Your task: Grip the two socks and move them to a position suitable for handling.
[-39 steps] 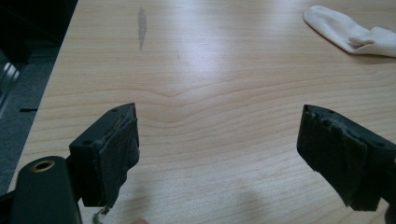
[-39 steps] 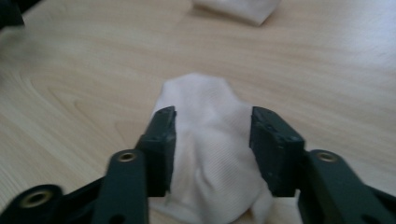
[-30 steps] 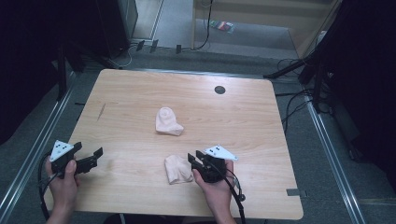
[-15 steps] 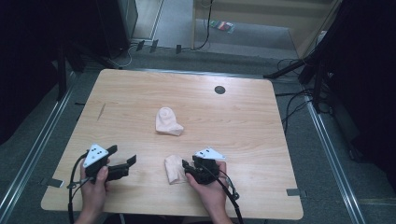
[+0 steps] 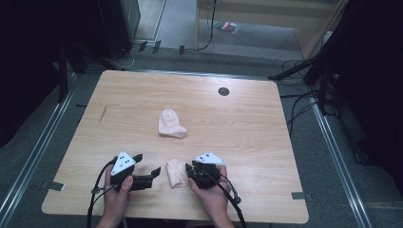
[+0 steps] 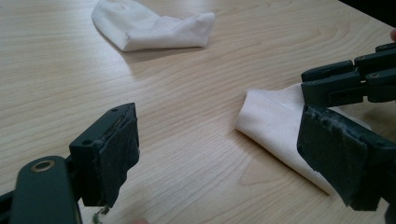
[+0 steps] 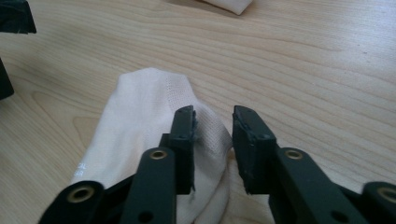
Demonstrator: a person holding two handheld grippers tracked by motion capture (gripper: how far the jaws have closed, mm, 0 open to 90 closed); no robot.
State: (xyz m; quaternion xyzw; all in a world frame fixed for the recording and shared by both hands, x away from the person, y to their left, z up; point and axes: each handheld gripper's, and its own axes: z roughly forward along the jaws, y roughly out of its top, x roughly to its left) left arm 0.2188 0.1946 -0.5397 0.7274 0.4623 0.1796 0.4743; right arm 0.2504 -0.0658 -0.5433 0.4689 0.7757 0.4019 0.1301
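Note:
A pale folded sock [image 5: 176,172] lies near the table's front edge, between my two grippers. My right gripper [image 5: 189,171] is low at the sock's right side. In the right gripper view its left jaw rests over the sock [image 7: 144,107] and its right jaw stands on bare wood; the jaws of this gripper [image 7: 212,112] have just been closing, with the sock's edge in the narrow gap. My left gripper [image 5: 149,164] is wide open just left of the sock [image 6: 275,121], nothing between its jaws [image 6: 222,121]. A second sock [image 5: 171,124] lies mid-table.
The wooden table [image 5: 256,137] has a small dark round hole [image 5: 223,91] at the back. Cables [image 5: 233,199] trail from both grippers over the front edge. Grey floor with metal rails surrounds the table.
My left hand has slid rightward along the front edge until its gripper is beside the near sock. My right gripper has settled lower onto the sock's right side.

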